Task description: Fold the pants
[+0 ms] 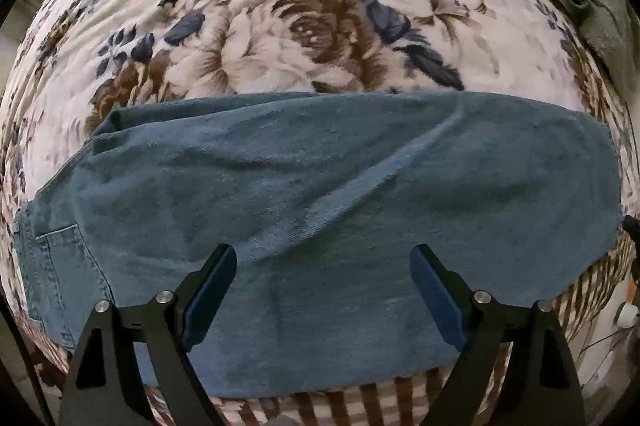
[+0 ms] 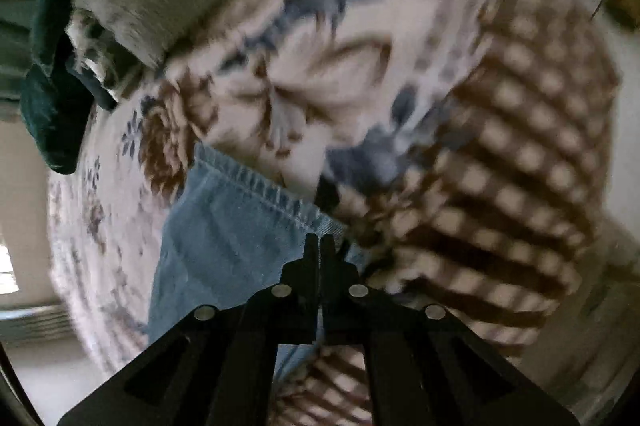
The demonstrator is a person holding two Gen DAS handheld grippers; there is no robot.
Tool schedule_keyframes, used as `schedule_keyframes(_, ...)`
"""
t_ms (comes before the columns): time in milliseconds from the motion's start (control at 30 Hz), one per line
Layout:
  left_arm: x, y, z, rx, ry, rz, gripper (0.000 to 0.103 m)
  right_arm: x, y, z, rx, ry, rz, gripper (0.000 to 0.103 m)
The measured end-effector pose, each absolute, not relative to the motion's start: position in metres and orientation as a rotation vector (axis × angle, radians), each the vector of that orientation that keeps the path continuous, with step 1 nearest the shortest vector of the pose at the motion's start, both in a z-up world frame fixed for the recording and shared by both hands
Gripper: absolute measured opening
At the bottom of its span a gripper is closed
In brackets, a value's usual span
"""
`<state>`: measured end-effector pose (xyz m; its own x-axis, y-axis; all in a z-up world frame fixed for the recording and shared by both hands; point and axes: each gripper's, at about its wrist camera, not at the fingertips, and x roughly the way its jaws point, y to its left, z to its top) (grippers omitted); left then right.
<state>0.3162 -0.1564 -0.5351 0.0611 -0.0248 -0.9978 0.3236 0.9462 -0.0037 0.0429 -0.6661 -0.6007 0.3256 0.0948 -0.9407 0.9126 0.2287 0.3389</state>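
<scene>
Blue denim pants [image 1: 320, 194] lie flat across a floral bedspread [image 1: 280, 26], back pocket [image 1: 60, 266] at the left, leg end at the right. My left gripper [image 1: 323, 258] is open, hovering over the pants' near edge, empty. In the right wrist view, which is blurred, the stitched hem of the pants [image 2: 256, 194] shows. My right gripper [image 2: 319, 240] is shut at the hem corner; the fingertips appear to pinch the denim.
The bedspread has a brown checked border [image 2: 500, 166] at the bed edge. A dark green cloth [image 2: 52, 86] and a grey-green blanket [image 1: 600, 10] lie at the far side.
</scene>
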Motion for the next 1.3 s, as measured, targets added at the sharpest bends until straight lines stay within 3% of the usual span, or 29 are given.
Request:
schedule_keyframes(67,0.316,-0.158,-0.537,0.246,1.487,-0.255,0.088,0.044,-0.67,-0.613,1.23,1.113,-0.753,0.011)
schedule_keyframes(267,0.315,-0.17,-0.547,0.234,1.496,-0.236,0.088,0.062,-0.673,-0.625,1.136,1.18,-0.758,0.012)
schedule_keyframes(333,0.313,-0.171,-0.547,0.22,1.501,-0.238,0.088,0.065,-0.677,-0.623,1.138,1.172,-0.768,0.028)
schedule_keyframes(400,0.311,-0.173,-0.547,0.215,1.502,-0.246,0.088,0.067,-0.681,-0.621,1.122,1.178,-0.775,0.08)
schedule_keyframes(433,0.31,-0.176,-0.546,0.213,1.503,-0.25,0.088,0.067,-0.681,-0.623,1.124,1.184,-0.767,0.082)
schedule_keyframes(500,0.307,-0.178,-0.548,0.208,1.509,-0.255,0.088,0.071,-0.68,-0.632,1.16,1.217,-0.728,0.077)
schedule_keyframes(567,0.308,-0.175,-0.546,0.199,1.515,-0.26,0.088,0.069,-0.674,-0.629,1.133,1.196,-0.751,0.04)
schedule_keyframes(600,0.307,-0.176,-0.547,0.198,1.513,-0.258,0.088,0.07,-0.67,-0.626,1.103,1.179,-0.747,0.012)
schedule_keyframes(767,0.293,-0.171,-0.556,0.186,1.526,-0.258,0.088,0.086,-0.642,-0.597,0.849,1.181,-0.757,0.009)
schedule_keyframes(1000,0.282,-0.166,-0.549,0.177,1.522,-0.263,0.088,0.081,-0.632,-0.544,0.783,1.159,-0.722,0.008)
schedule_keyframes(1267,0.289,-0.154,-0.541,0.177,1.511,-0.252,0.088,0.068,-0.651,-0.619,0.923,1.484,-0.73,0.013)
schedule_keyframes(1300,0.29,-0.15,-0.536,0.18,1.497,-0.242,0.088,0.074,-0.649,-0.612,0.893,1.5,-0.729,0.023)
